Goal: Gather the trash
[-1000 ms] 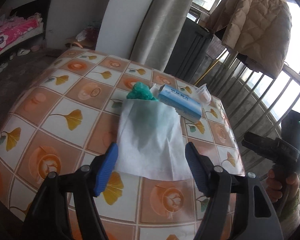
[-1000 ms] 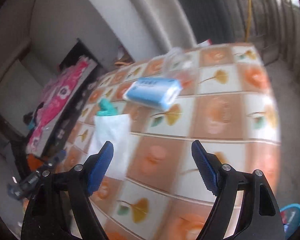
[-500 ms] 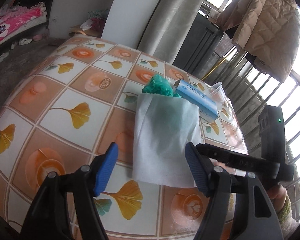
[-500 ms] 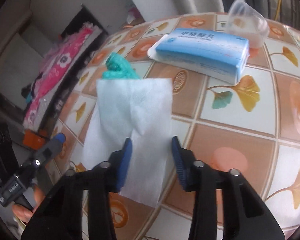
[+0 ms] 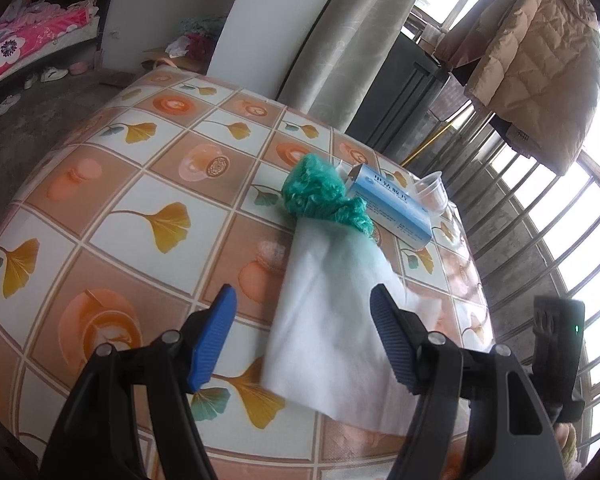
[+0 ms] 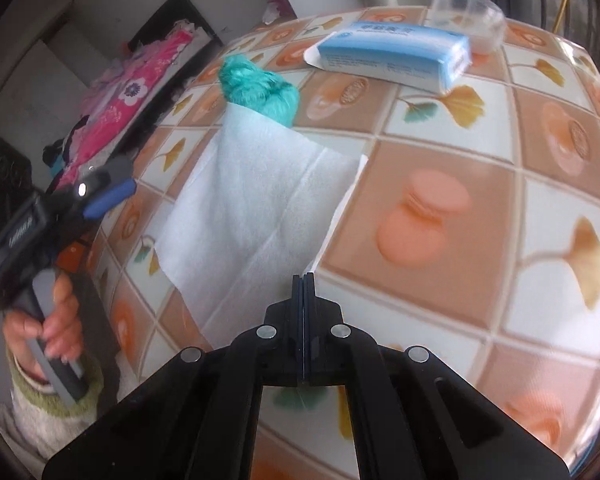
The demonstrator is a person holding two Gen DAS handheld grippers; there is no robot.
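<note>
Left wrist view first: my left gripper (image 5: 302, 340) hangs over the near edge of the table (image 5: 112, 184) with its blue pads spread wide and nothing between them but air. Beyond the pads the white tissue (image 5: 332, 320) lies flat on the patterned tablecloth, its far end draped over a crumpled green plastic bag (image 5: 320, 196). Just past the bag sits a blue-and-white medicine box (image 5: 392, 208), and a clear plastic cup (image 5: 432, 192) lies on its side against the box's far end. A beige quilted jacket (image 5: 540, 60) hangs by the window bars. Right wrist view next: my right gripper (image 6: 303, 280) has just been closing and its pads now meet flat together, pinching the near corner of the white tissue (image 6: 256, 208), whose right-hand edge curls up off the cloth. The green plastic bag (image 6: 260, 88) peeks out from under the tissue's far end, with the medicine box (image 6: 392, 56) and plastic cup (image 6: 468, 12) behind. At the left, my left hand (image 6: 56, 320) grips the other tool's handle.
</note>
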